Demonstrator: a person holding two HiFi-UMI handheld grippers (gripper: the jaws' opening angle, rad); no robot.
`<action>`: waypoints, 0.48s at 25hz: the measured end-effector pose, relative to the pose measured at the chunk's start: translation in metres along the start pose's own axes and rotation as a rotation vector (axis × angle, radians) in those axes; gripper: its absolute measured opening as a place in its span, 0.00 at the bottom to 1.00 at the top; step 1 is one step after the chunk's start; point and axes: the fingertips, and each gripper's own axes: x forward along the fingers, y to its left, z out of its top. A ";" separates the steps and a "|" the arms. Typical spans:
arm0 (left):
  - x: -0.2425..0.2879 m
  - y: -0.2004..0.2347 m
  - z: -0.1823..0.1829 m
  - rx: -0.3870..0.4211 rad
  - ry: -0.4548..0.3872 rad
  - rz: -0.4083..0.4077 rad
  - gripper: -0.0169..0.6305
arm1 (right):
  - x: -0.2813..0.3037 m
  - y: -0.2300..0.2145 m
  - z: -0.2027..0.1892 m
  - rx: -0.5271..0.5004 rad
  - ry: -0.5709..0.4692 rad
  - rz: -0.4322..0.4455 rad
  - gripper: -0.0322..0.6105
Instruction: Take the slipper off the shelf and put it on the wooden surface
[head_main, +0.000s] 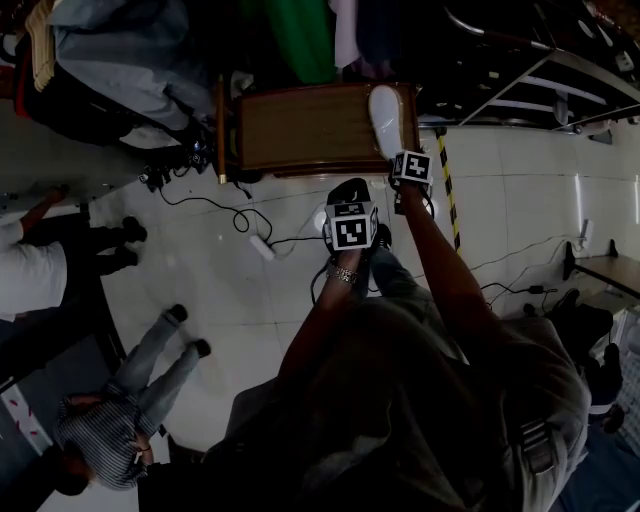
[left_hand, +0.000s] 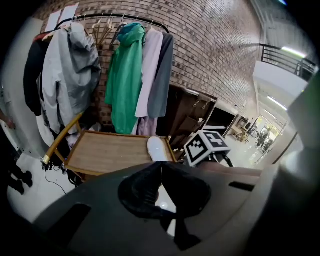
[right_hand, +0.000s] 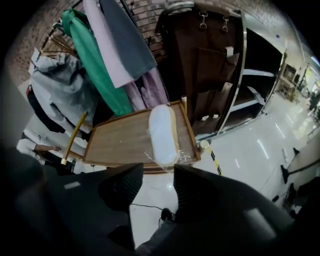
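In the dim head view, the clothes rack (left_hand: 125, 75) behind the wooden surface (head_main: 300, 125) is cut off at the top edge. The shelf (right_hand: 250, 75) to the surface's right is mostly shadow. Both forearms stretch forward towards the surface. The right gripper (right_hand: 158, 182) hangs just short of its near right corner, jaws spread with nothing between them. The left gripper (left_hand: 160, 166) sits further back, its empty jaws pressed together. The slipper (right_hand: 162, 132), in clear wrap, lies flat on the surface's right end.

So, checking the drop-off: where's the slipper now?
Head view: the slipper lies on the wooden surface, at its right end, in front of the hanging clothes.
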 end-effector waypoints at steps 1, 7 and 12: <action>0.000 0.000 0.004 0.001 -0.007 0.001 0.04 | -0.015 0.010 0.006 -0.033 -0.044 0.037 0.30; 0.002 0.007 0.017 0.033 0.029 0.045 0.04 | -0.138 0.079 0.029 -0.219 -0.302 0.146 0.10; -0.006 -0.007 0.047 0.059 -0.024 0.028 0.04 | -0.173 0.114 0.027 -0.324 -0.289 0.211 0.12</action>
